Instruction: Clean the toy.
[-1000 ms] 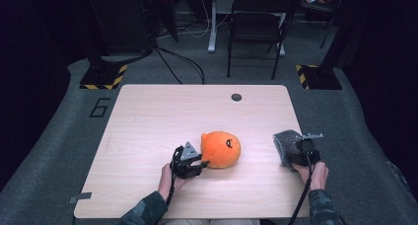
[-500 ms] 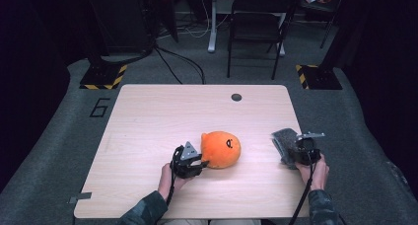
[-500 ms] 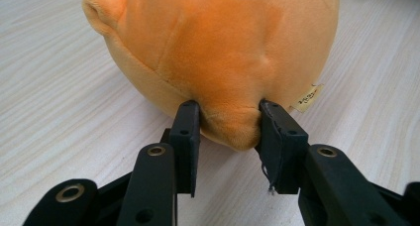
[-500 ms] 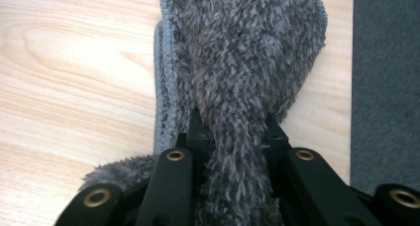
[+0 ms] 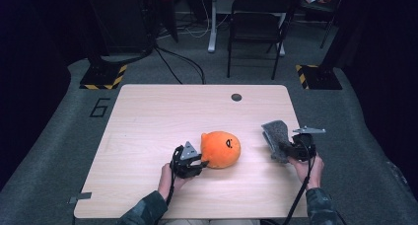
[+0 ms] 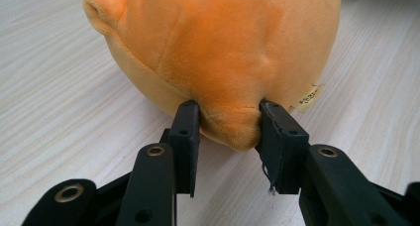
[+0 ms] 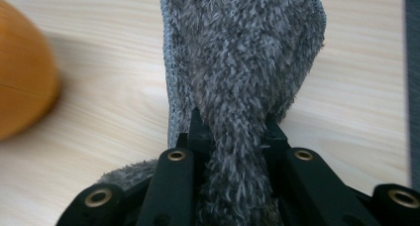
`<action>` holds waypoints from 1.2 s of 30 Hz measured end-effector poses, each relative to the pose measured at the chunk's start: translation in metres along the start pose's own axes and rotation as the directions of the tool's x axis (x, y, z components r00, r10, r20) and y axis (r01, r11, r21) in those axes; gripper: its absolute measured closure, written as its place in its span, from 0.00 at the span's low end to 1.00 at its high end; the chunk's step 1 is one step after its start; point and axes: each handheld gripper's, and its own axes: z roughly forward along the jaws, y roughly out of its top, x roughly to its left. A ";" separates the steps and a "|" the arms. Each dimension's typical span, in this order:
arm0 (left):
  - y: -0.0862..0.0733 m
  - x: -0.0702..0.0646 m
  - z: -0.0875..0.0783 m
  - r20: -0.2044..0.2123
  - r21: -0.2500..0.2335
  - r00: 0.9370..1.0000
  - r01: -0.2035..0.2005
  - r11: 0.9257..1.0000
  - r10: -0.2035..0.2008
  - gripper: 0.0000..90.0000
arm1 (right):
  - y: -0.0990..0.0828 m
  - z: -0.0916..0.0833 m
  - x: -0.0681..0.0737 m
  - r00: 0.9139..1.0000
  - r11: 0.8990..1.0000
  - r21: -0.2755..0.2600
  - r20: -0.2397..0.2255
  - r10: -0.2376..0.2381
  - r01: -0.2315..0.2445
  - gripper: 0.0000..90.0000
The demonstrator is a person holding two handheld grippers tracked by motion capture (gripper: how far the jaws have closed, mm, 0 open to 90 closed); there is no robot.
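Note:
An orange plush toy (image 5: pixel 221 149) with a small black face lies on the wooden table (image 5: pixel 148 116), a little in front of its middle. My left gripper (image 5: pixel 197 159) is shut on a fold at the toy's near left side; in the left gripper view the toy (image 6: pixel 223 52) bulges between the two black fingers (image 6: pixel 185 132). My right gripper (image 5: pixel 285 148) has just closed on a grey fuzzy cloth (image 5: pixel 276 136) near the table's right edge. Pinched between the pads (image 7: pixel 198 132), the cloth (image 7: pixel 242 62) stands up off the table.
A round dark grommet (image 5: pixel 236 97) sits in the table near its far edge. Behind the table stand a folding chair (image 5: pixel 256 27) and stand bases with yellow-black tape (image 5: pixel 103 77). Grey carpet surrounds the table.
My right gripper has closed on the grey cloth and lifted it a little, moving slightly left. The left gripper and the orange toy have stayed in place.

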 end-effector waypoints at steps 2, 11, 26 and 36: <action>0.000 0.000 0.000 0.001 0.001 1.000 0.002 1.000 -0.002 0.69 | 0.005 -0.003 0.010 1.000 1.000 -0.020 -0.015 -0.020 0.019 0.83; 0.000 0.000 0.000 0.001 -0.001 1.000 0.003 1.000 -0.003 0.69 | 0.023 -0.011 0.053 0.991 0.994 -0.063 -0.093 -0.092 0.086 0.83; 0.003 -0.001 0.000 -0.006 -0.023 1.000 -0.003 1.000 0.003 0.70 | 0.045 -0.004 0.127 0.948 0.972 -0.078 -0.218 -0.232 0.220 0.82; 0.006 -0.002 0.002 -0.004 -0.038 1.000 -0.003 0.999 0.003 0.70 | 0.054 0.025 0.158 0.932 0.956 0.021 -0.233 -0.279 0.291 0.83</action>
